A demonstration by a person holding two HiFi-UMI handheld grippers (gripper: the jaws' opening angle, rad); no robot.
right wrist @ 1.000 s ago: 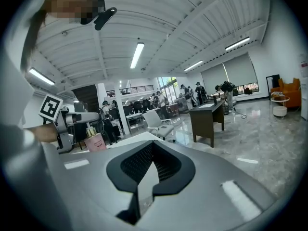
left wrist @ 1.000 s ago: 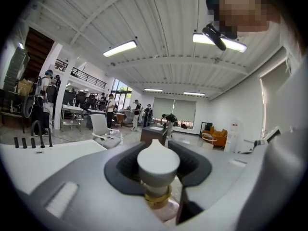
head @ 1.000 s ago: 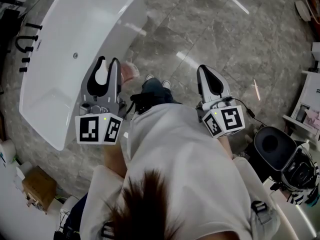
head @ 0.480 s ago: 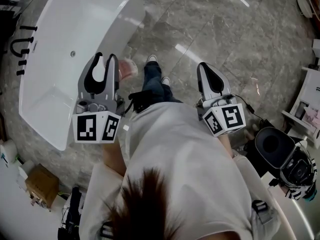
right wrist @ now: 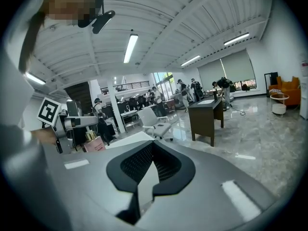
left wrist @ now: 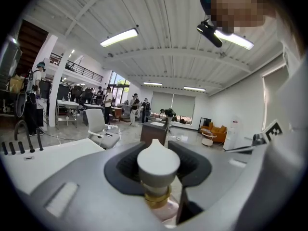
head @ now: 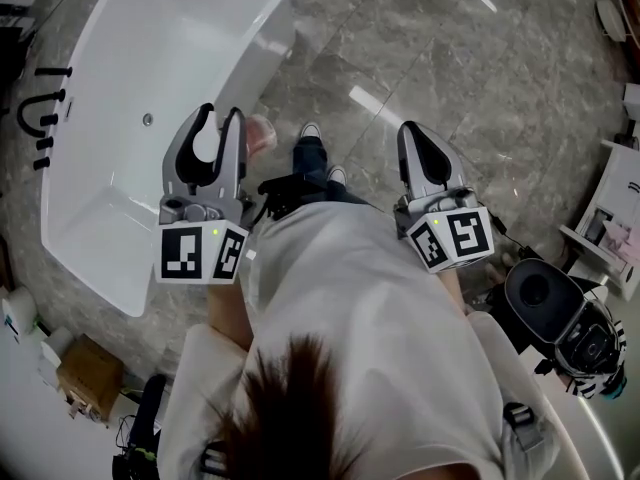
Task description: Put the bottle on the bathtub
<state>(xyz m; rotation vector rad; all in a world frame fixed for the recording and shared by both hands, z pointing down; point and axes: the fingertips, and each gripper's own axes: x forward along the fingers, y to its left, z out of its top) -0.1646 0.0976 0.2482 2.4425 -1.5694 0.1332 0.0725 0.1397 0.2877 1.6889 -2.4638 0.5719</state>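
Note:
My left gripper (head: pixel 220 118) is shut on a bottle with a white cap (left wrist: pixel 158 161), a gold collar and a pink body (head: pixel 262 132). It hangs over the floor just off the near side of the white bathtub (head: pixel 120 78). In the left gripper view the cap stands up between the jaws and the tub's rim (left wrist: pixel 43 157) lies to the left. From the right gripper view the pink bottle (right wrist: pixel 94 144) shows at the left. My right gripper (head: pixel 413 131) is shut with nothing in it, its jaws meeting at the tips (right wrist: pixel 152 146).
Black tap fittings (head: pixel 40 118) stand on the floor left of the tub. The person's shoes (head: pixel 318 138) are on the grey marble floor between the grippers. A black round bin (head: pixel 540 293) and a white shelf (head: pixel 610 218) are at the right, and a cardboard box (head: pixel 85 373) at the lower left.
The person has taken a step beside the tub, so tub and floor have shifted in view. Both grippers keep nearly the same pose, and the left one still holds the bottle.

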